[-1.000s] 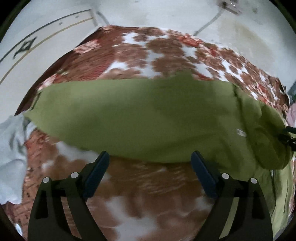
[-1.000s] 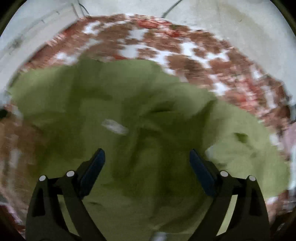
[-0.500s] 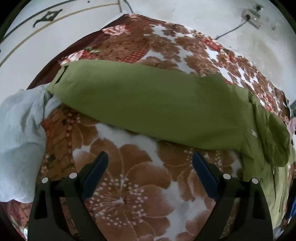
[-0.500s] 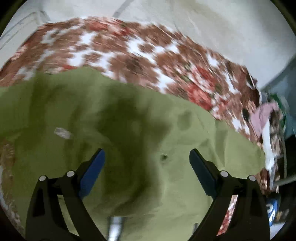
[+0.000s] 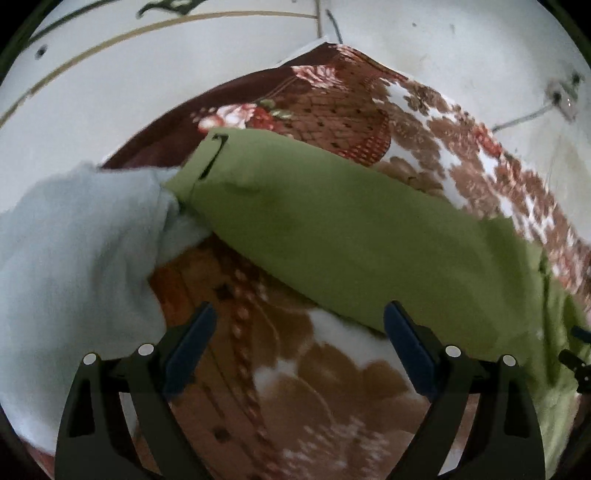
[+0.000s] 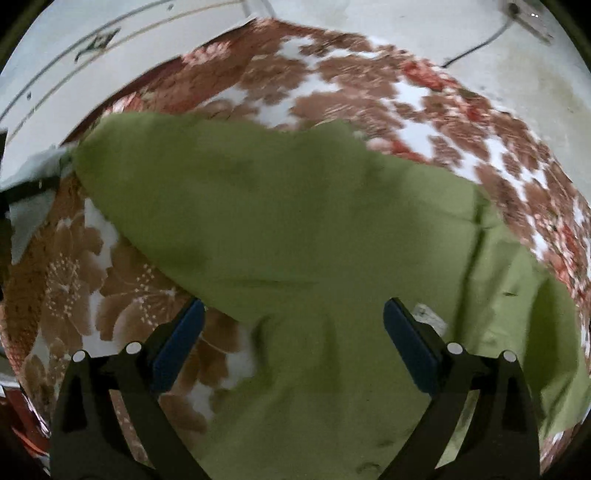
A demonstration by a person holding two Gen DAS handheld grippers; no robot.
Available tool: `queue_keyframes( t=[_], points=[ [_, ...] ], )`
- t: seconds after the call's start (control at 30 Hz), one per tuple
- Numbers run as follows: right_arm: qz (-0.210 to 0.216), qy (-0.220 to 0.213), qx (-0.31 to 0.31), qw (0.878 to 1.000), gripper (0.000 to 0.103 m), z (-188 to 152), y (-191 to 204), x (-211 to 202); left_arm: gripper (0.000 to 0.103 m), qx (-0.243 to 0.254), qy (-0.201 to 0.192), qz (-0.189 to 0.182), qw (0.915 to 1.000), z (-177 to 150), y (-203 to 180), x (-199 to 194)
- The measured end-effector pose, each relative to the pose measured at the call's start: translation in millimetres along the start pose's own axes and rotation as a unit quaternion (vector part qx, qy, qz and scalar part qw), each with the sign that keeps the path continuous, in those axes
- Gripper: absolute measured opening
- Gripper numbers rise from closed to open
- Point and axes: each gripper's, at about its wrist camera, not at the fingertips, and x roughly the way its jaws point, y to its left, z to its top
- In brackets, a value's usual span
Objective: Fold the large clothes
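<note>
Home bedrm, floral blanket (image 5: 332, 387) on bed, clothes, white wall (image 6: 480, 33)

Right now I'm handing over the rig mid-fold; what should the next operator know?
Left hand-held gripper: open, empty, over bare floral blanket.
Right hand-held gripper: open, empty, over the green garment.
The green garment lies in a long band across the blanket; its far end touches a pale blue cloth.
Done: looks folded lengthwise once, though layers aren't clear.
Left: probably regrasp and fold it shorter.
</note>
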Motion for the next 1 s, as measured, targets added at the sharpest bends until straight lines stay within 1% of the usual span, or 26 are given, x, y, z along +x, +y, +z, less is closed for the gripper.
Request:
queue_keyframes(
  t=[0.03,0.1,0.2,0.27,0.37,0.43,0.5,0.53,0.57,0.6,0.67,0.8,0.83,0.9,1.0],
  points=[
    [-0.002,0.005,-0.009,1.0,0.096,-0.2,8.0,9.6,0.091,0.007,-0.001,0.002,1.0,4.1,2.3,5.9],
    [-0.017,0.012,-0.035,0.999,0.096,-3.4,23.8,24.2,0.091,-0.001,0.0,-0.001,1.0,11.2,9.5,15.9],
    [-0.028,0.021,-0.058,0.998,0.096,-8.3,36.1,38.5,0.09,-0.03,-0.002,-0.007,0.9995,22.8,24.2,32.8],
    [-0.03,0.032,-0.067,0.997,0.096,-11.5,42.4,46.0,0.09,-0.06,0.004,-0.011,0.9981,30.7,36.2,47.0],
    [-0.03,0.039,-0.075,0.996,0.096,-19.6,49.5,53.3,0.09,-0.089,0.017,0.014,0.9958,41.0,51.0,67.1],
    [-0.033,0.037,-0.085,0.995,0.096,-24.8,54.9,57.0,0.09,-0.105,0.013,-0.004,0.9944,47.1,56.6,74.9],
    [-0.037,0.036,-0.1,0.994,0.096,-31.8,61.5,63.7,0.087,-0.105,0.017,-0.006,0.9943,53.2,58.2,84.3],
    [-0.039,0.035,-0.103,0.993,0.096,-33.6,63.1,66.3,0.052,-0.102,0.013,0.0,0.9947,56.8,57.2,85.0],
    [-0.043,0.033,-0.108,0.993,0.096,-36.6,66.0,70.4,0.003,-0.094,0.012,0.002,0.9955,61.6,54.4,83.1],
    [-0.047,0.03,-0.112,0.992,0.096,-37.9,67.5,72.7,0.002,-0.09,0.011,-0.01,0.9958,66.1,50.1,79.0],
    [-0.059,0.028,-0.122,0.99,0.096,-40.5,69.5,78.0,0.002,-0.079,-0.014,-0.022,0.9965,75.2,35.5,58.2],
    [-0.048,0.027,-0.11,0.992,0.096,-42.5,65.4,81.9,0.002,-0.053,-0.059,-0.05,0.9956,87.3,-7.6,5.9],
    [-0.047,0.026,-0.109,0.993,0.096,-43.0,65.6,82.1,0.002,-0.044,-0.075,-0.065,0.9941,92.5,-23.6,-13.5],
    [-0.041,0.024,-0.104,0.993,0.096,-43.5,63.5,83.7,0.002,-0.033,-0.094,-0.087,0.9912,102.3,-45.4,-37.3],
    [-0.031,0.027,-0.092,0.995,0.098,-44.3,62.3,87.8,0.002,-0.019,-0.129,-0.136,0.9821,120.9,-90.1,-82.9]
  ],
)
